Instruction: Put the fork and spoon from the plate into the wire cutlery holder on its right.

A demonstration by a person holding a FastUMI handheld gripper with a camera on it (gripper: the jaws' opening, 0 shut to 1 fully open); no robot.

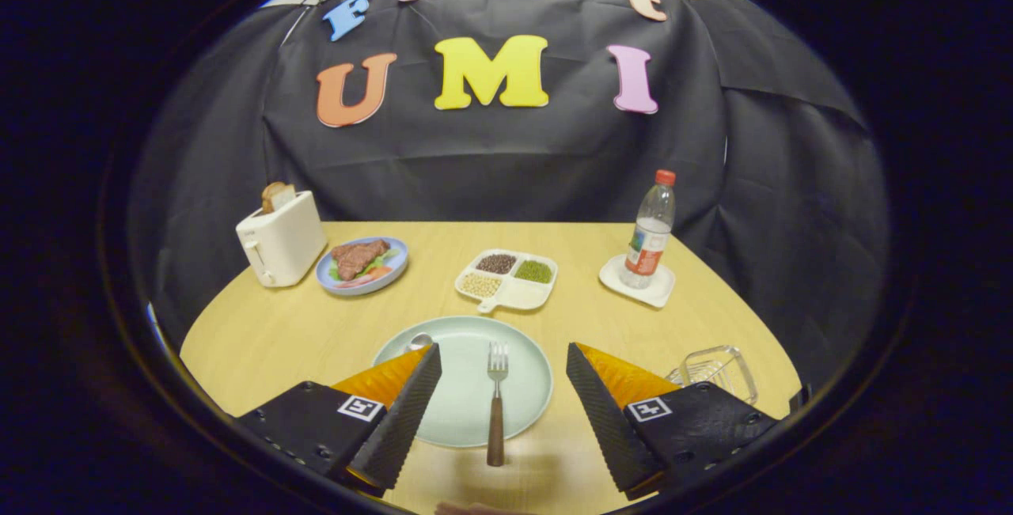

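Nearest the camera, the gripper (500, 369) hangs low over a round wooden table (261, 333), its two fingers spread wide apart and holding nothing. Between them lies one fork (496, 412), prongs pointing away, its dark wooden handle reaching over the near rim of a pale green plate (526, 388) and onto the table. The fork touches neither finger. One spoon (417, 340) also rests on the plate, at its far left edge; just its bowl shows, the rest hidden behind the left finger.

Just beyond the right finger, to the right of the plate, stands one wire cutlery holder (716, 369). It looks empty, though its lower part is hidden by the finger.

Farther back, near the middle of the table, sits one white divided tray (508, 281) with four compartments: dark brown beans at back left, green ones at back right, pale beans at front left, and a front right section with nothing visible in it. To its left is one blue plate (364, 265) carrying a piece of brown meat with some green and red bits. Beside that plate, at the far left, stands one white toaster (281, 238) with a slice of toast poking out of the top. At the far right, one clear plastic bottle (649, 234) with a red cap stands upright on a small white square coaster (638, 282).
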